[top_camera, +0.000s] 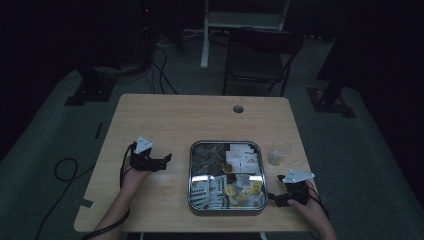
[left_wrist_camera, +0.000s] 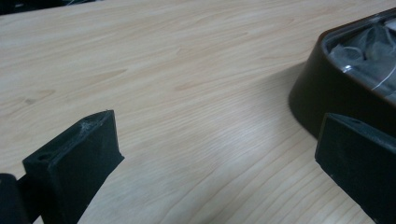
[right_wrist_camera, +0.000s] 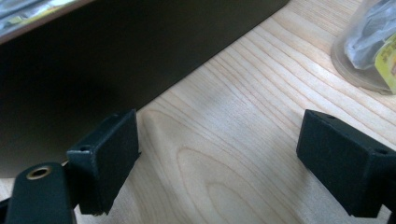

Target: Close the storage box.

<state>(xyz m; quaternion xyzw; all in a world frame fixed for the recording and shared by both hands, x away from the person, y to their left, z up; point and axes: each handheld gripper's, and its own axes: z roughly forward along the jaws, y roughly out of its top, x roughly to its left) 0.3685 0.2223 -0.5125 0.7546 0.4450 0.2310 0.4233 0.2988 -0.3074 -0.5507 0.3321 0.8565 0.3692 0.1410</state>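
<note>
- Tray (top_camera: 190, 172) sits lower centre of the high view on the table (top_camera: 165, 120), square, metal-walled, packed with sachets (top_camera: 241, 159): dark ones upper left, white ones upper right, yellow-marked ones lower right.
- Left gripper (top_camera: 168, 158) lies left of the tray, near it but apart, held in the left hand (top_camera: 134, 172), pointing toward the tray's left wall.
- Left gripper view: jaws stand wide apart with bare wood between them; nothing held. Tray wall (left_wrist_camera: 327, 88) fills the right edge, just behind the right-hand jaw.
- Right gripper (top_camera: 274, 198) lies at the tray's lower right corner, just beside it, in the right hand (top_camera: 310, 202).
- Right gripper view: jaws wide, bare table between them, nothing held. Tray wall (right_wrist_camera: 116, 51) occupies the upper left; contact with the left-hand jaw cannot be told.
- Cup (top_camera: 280, 151), clear, stands right of the tray, apart from it, above the right gripper; it holds a packet (right_wrist_camera: 373, 32) with a yellow tag, seen upper right of the right gripper view.
</note>
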